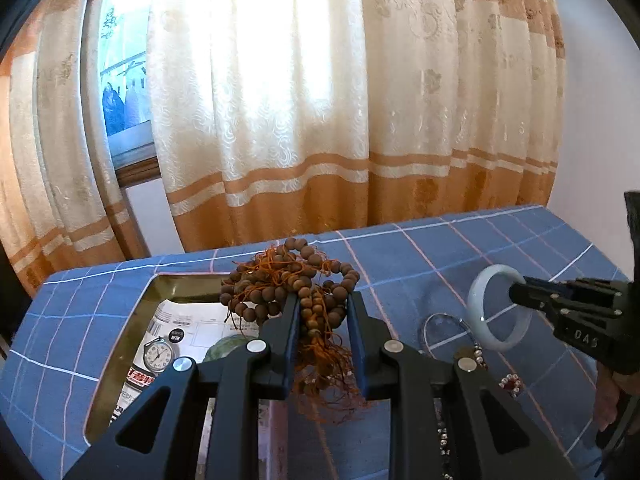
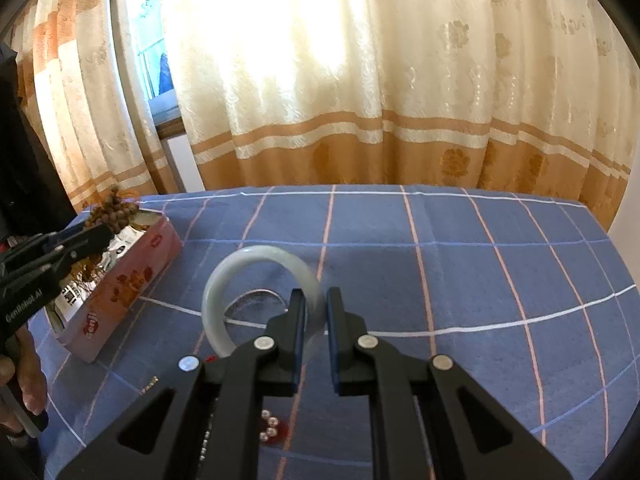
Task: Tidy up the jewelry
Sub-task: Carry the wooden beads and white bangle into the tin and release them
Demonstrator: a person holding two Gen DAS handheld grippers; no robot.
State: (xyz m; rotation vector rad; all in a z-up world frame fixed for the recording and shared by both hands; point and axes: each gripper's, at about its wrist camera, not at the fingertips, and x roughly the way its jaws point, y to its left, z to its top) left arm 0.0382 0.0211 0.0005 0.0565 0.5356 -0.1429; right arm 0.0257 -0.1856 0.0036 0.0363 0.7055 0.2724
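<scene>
Dangling tangled brown wooden beads (image 1: 298, 288)

Daylit and bright in both views, backlit from a window (image 1: 120, 92) well beyond the jaws, with the curtain (image 1: 260, 80) blown out to white glare up and to the left of them. Strong fisheye bending toward the edges, dark vignetted corners, curved lines in the checked cloth (image 2: 440, 260). Soft, faint shadows just under and ahead of the jaws; slight blur on the bangle (image 2: 256, 256) between the right jaws and on the near black jaw arms, sharper farther out.
</scene>
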